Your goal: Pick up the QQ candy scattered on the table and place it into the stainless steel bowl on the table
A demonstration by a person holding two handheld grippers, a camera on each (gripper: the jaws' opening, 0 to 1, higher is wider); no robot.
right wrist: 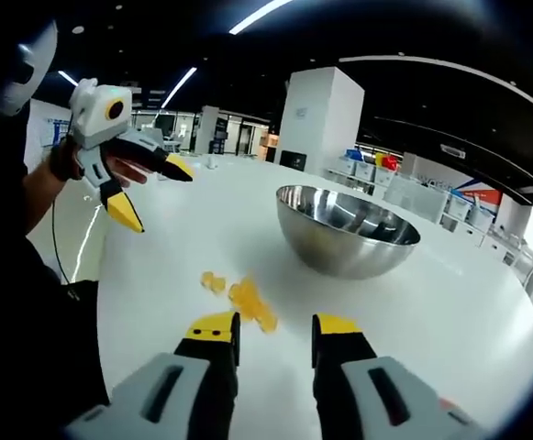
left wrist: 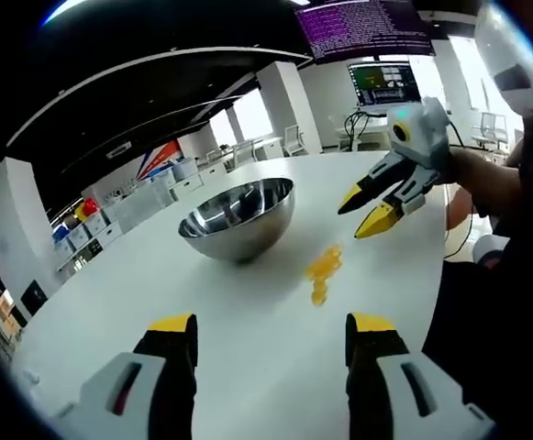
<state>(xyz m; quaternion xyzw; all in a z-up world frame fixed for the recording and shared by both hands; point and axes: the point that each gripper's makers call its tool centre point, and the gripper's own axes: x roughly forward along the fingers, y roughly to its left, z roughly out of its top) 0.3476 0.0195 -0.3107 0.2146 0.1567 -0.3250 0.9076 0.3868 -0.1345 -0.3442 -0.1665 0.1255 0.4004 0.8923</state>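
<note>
Left gripper view
Left gripper (left wrist: 268, 335): jaws wide, holding nothing.
Candy (left wrist: 323, 272): small yellow heap on table (left wrist: 110, 302), beside bowl (left wrist: 238, 218), apart from it; pieces blur together.
Room: bare tabletop all round.

Right gripper view
Right gripper (right wrist: 273, 335): jaws parted, holding nothing, just short of the candy (right wrist: 246, 299).
Bowl (right wrist: 347, 229): beyond, inside hidden.

bowl (right wrist: 349, 229): 1 | candy cluster (right wrist: 243, 298): 1, pieces uncountable | claws: 2 (left (left wrist: 268, 332), right (right wrist: 272, 328))

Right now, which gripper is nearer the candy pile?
Right. The right gripper hovers just short of the yellow candy pile, fingers open; the left gripper hangs raised and farther off to the side.
</note>
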